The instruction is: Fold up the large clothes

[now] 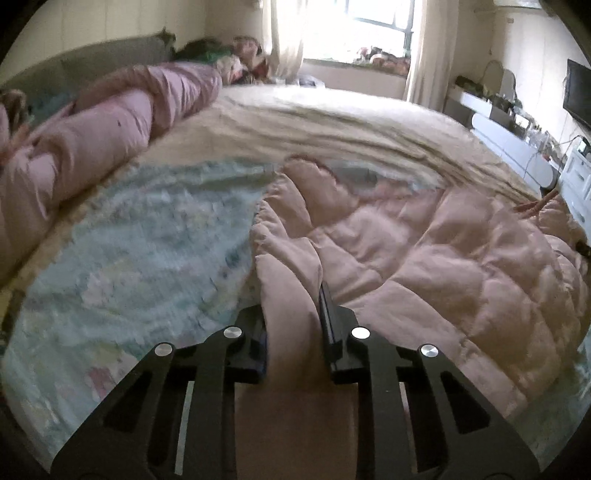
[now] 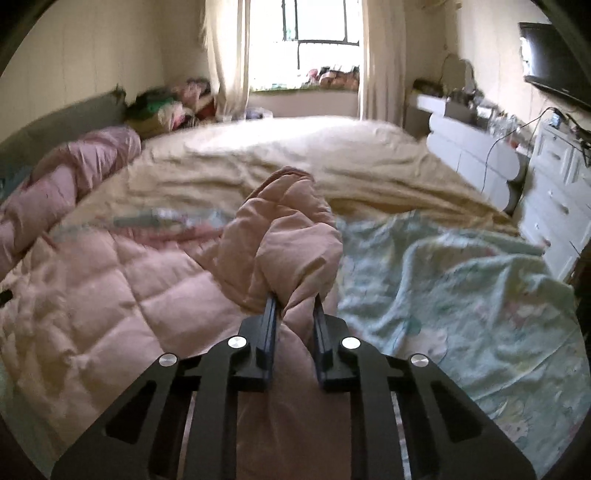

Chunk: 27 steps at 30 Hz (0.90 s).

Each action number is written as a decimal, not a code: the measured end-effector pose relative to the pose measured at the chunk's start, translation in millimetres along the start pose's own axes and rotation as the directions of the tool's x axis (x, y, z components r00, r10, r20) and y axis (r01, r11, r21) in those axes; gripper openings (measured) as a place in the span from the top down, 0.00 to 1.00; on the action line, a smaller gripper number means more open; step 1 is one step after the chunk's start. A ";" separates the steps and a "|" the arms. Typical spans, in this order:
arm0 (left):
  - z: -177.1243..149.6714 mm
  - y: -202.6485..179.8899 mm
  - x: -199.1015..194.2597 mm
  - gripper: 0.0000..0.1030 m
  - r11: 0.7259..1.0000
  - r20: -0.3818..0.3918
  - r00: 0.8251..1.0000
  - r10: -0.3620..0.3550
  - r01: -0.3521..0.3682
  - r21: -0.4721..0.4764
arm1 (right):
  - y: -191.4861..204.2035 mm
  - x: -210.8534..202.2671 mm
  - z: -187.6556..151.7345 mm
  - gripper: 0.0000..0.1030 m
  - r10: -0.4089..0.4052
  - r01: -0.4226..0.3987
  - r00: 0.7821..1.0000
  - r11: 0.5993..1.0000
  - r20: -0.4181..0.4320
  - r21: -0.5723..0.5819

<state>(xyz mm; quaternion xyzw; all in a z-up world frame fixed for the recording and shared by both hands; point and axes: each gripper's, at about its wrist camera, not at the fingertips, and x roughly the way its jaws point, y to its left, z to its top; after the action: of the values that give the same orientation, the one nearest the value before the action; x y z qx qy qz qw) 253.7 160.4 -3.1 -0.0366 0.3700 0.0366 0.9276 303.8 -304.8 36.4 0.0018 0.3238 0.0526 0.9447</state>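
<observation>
Left wrist: jaws pinch pink jacket point(image 1: 424, 251).

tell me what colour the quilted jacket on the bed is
Pale pink quilted jacket, clearest in the right wrist view.

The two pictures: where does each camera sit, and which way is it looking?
Left wrist view: sits on the left claw, looking along it across the bed toward the window; its black fingers pinch the pink quilted coat.
Right wrist view: sits on the right claw, facing the same way; its fingers pinch the coat's other edge.
Both show the coat, the pale patterned blanket, window.
</observation>
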 end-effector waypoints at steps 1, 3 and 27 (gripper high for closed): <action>6.7 -0.1 -3.9 0.86 1.000 0.013 1.000 -0.004 0.004 0.000 | -0.4 -4.0 6.0 0.85 0.002 -0.002 1.000 1.000 0.022 0.006; 19.1 -0.2 -8.1 0.86 1.000 0.035 0.999 -0.010 0.010 -0.007 | 0.2 -6.4 16.4 0.85 0.006 -0.006 0.999 1.000 0.048 0.004; 27.6 2.5 93.7 0.80 0.995 -0.079 0.992 0.100 -0.097 0.036 | -2.3 121.0 21.7 0.83 -0.108 0.123 0.982 0.989 -0.156 0.087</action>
<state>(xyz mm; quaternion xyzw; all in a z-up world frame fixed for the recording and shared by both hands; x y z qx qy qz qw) 340.1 169.4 -47.8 -0.0050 0.4092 0.0748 0.9093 412.2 -294.2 -20.5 0.0243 0.3961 -0.0180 0.9177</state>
